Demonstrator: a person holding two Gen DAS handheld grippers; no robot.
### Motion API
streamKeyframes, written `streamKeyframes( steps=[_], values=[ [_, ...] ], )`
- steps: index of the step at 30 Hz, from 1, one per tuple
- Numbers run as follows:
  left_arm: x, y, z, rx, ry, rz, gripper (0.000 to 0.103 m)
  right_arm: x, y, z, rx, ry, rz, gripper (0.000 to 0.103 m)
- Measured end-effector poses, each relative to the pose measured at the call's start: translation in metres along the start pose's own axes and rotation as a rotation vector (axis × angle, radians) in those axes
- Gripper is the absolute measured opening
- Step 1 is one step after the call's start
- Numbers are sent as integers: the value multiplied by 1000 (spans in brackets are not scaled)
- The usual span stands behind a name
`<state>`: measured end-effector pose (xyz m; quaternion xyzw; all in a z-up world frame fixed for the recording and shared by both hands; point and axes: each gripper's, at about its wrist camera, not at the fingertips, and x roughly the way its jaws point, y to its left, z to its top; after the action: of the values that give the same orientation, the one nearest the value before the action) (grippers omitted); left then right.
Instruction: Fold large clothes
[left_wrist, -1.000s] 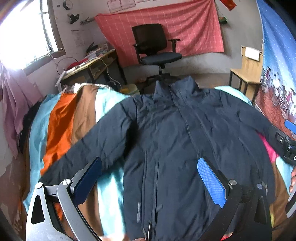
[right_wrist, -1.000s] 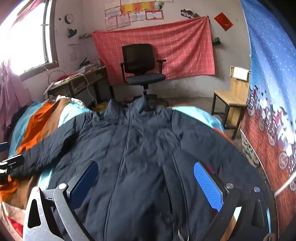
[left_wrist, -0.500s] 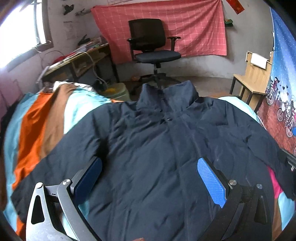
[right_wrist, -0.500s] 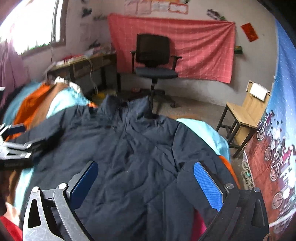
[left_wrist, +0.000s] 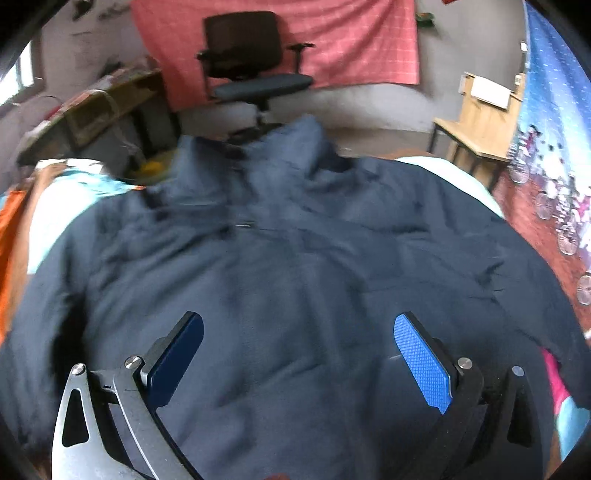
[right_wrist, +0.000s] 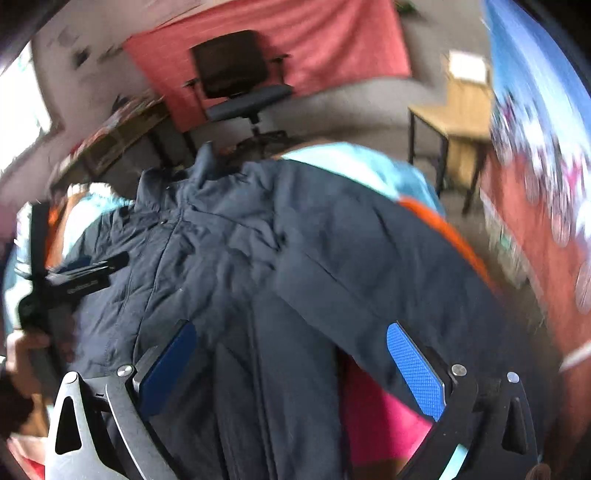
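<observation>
A striped bed (left_wrist: 44, 206) carries the jacket (left_wrist: 295, 266), spread flat under both grippers. The left gripper (left_wrist: 299, 354) and right gripper (right_wrist: 291, 362) hang wide and empty above it. Its slick, bulky shell could slip from a shallow pinch.

Jacket (left_wrist: 295, 280) hem: cut off by the near edge in both views.
Left sleeve end: hidden at the dark left rim in the left wrist view.
Desk (right_wrist: 110, 140) clutter: smeared by motion blur, items cannot be told.
Papers on the far wall: blurred, unreadable.
Bedspread (left_wrist: 55, 210): mostly hidden under the jacket.
Hand (right_wrist: 22, 350) at left: cut off and blurred.
</observation>
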<state>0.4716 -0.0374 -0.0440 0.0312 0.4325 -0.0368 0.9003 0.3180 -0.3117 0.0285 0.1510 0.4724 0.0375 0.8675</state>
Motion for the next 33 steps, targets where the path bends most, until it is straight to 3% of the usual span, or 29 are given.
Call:
streamKeyframes(
  steps=[3,7,11,17,23,25,28,33],
  values=[
    [20,-24,8,-1,14,-65,101,-4,-41,-20,138,47,38,103],
    [41,-58,19,13,34,-95,101,-3,-86,-39,288,91,-13,103],
    [60,-82,29,-10,60,-125,101,-12,-116,-54,444,30,10,103],
    [97,-101,29,-38,134,-112,101,-11,-146,-76,756,-23,90,103],
    [111,-107,20,9,117,-50,102,-15,-158,-92,917,-56,91,103],
    [117,-107,17,13,119,-45,102,-8,-163,-101,973,-3,39,103],
    [121,-109,13,18,107,-39,102,-5,-166,-110,1001,28,42,103],
    [125,-111,11,19,115,-37,102,-25,-185,-105,1084,-118,6,103]
  ],
)
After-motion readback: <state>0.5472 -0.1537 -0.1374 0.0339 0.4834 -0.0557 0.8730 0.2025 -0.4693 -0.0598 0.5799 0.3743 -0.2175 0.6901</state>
